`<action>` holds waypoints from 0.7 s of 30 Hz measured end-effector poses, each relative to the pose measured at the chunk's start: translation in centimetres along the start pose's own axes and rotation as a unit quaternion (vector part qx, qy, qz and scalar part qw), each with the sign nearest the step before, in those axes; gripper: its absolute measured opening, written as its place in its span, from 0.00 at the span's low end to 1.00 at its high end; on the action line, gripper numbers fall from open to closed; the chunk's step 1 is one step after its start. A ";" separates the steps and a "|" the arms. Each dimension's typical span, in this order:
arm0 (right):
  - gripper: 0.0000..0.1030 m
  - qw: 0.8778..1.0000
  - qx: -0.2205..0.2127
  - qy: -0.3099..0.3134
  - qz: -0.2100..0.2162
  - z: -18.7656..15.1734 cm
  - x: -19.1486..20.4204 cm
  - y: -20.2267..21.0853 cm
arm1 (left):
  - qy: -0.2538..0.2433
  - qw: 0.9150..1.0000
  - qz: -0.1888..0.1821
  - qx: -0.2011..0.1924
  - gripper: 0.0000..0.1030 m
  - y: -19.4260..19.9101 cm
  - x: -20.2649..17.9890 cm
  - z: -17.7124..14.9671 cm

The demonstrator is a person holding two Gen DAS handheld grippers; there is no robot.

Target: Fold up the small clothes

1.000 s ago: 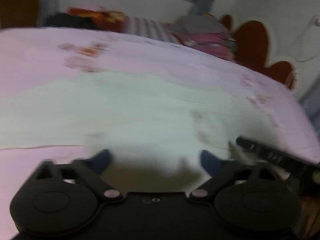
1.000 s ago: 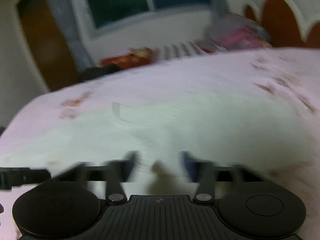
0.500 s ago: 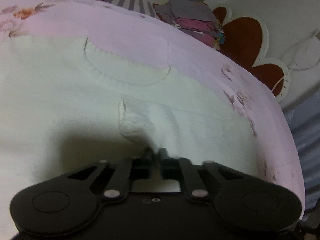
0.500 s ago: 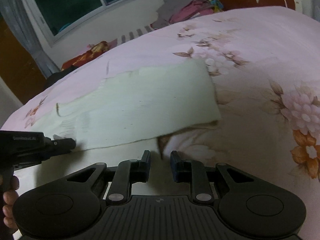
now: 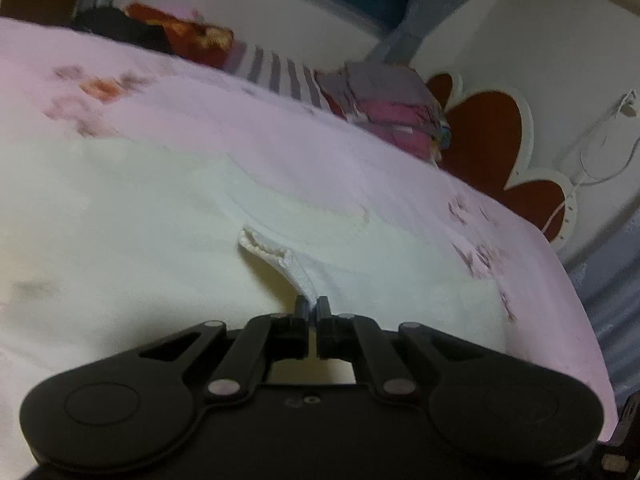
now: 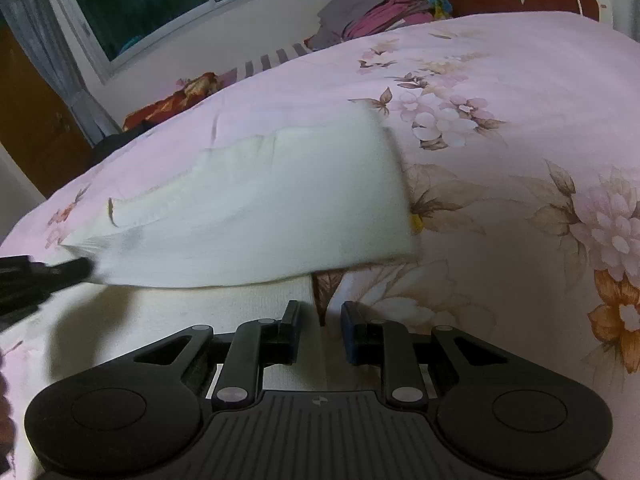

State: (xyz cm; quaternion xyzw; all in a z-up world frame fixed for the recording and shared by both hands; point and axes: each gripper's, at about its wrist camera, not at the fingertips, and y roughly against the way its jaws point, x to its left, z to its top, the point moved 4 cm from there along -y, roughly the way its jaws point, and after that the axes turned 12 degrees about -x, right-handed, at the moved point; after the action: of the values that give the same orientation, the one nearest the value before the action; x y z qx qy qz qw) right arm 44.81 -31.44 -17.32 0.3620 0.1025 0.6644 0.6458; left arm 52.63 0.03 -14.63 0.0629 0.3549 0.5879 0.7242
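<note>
Left gripper (image 5: 313, 305) pinches the cream garment's (image 5: 160, 208) hem; right gripper (image 6: 320, 312) narrowly parted, empty

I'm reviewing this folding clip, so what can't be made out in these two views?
Left wrist view: near edge of the white garment, hidden behind the left gripper; clothes pile, blurred.
Right wrist view: left gripper's body, cut off by the left edge; garment's lifted fold, motion-blurred.

matte black left gripper (image 5: 313, 307), right gripper (image 6: 320, 316): round hubs, silver pivot screws, ribbed housing.
</note>
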 end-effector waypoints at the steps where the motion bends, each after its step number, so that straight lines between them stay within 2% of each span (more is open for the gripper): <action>1: 0.22 1.000 0.000 0.001 -0.001 0.0 0.0 0.0 | -0.005 1.000 0.007 -0.005 0.03 0.6 0.6 0.3; 11: 0.22 1.000 -0.003 0.008 -0.009 -0.1 0.3 -0.1 | -0.002 0.998 0.062 -0.027 0.03 3.4 5.6 0.5; 21: 0.22 1.000 -0.004 0.016 -0.012 -0.1 0.5 -0.2 | -0.014 0.996 0.078 -0.041 0.03 4.1 7.2 0.7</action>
State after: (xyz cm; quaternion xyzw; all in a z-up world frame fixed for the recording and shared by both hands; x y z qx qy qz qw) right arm 44.92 -30.92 -17.32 0.3476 0.1146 0.6624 0.6537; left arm 50.12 7.96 -15.22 0.0690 0.3144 0.6555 0.6831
